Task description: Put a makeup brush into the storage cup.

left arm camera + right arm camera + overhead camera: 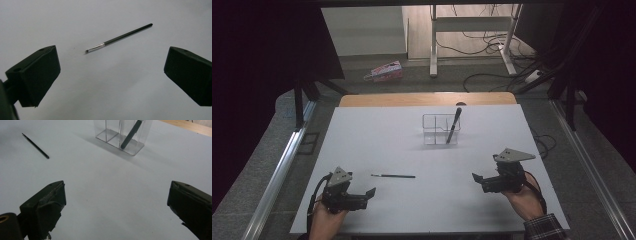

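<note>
Left tool (371, 191): jaws spread wide, nothing between them, aimed at the thin brush (393, 176) lying flat on the white surface (362, 140), near but apart.
Right tool (476, 177): jaws spread, holding nothing, well apart from the brush.
Clear organiser (440, 129): farther back, a dark pen (454, 126) leaning in its right compartment.
Risk: the brush is slim and lies flat; jaws closing too high could roll it away or miss it.
Second risk: a tilted carry might knock the organiser over.
</note>
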Motion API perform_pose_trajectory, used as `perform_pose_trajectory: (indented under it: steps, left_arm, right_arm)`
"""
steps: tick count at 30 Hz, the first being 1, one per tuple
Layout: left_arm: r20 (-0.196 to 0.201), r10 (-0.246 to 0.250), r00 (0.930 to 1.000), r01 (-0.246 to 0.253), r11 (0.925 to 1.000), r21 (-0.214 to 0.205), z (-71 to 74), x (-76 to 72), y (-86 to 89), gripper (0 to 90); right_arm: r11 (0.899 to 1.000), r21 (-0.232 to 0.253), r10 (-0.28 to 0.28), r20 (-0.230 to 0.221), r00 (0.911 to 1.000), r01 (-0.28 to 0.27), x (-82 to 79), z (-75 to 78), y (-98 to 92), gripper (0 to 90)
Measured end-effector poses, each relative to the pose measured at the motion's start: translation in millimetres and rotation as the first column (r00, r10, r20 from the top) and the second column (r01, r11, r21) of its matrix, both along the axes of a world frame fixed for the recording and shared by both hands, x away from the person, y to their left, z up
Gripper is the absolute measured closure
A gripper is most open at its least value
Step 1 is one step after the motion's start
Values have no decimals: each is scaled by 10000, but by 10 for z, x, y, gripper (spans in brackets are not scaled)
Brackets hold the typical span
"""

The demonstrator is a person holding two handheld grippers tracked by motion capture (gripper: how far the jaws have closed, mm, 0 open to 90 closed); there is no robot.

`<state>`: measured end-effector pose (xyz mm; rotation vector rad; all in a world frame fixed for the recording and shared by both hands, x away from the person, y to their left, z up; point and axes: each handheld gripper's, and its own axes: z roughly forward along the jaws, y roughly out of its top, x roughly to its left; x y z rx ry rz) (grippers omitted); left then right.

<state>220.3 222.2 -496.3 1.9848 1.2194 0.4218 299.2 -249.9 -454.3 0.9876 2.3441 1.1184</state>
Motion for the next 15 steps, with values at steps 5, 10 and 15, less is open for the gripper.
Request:
perform_pose_trajectory:
  steps: [5,10,15]
  left_arm:
    - [61,32,10000,-32,10000,51,-3,-2,-6,9]
    - [86,21,10000,-21,9999,104,-2,-3,-4,9]
    - [100,18,9999,-20,9999,161,-1,-4,-3,9]
  right_arm:
    - [9999,-59,-93,-26,10000,93,-49,-19,-37,18]
    - [9998,-151,-144,-49,9999,143,-93,-45,-81,14]
    - [9996,-192,-229,-127,9997,226,-141,-76,-136,14]
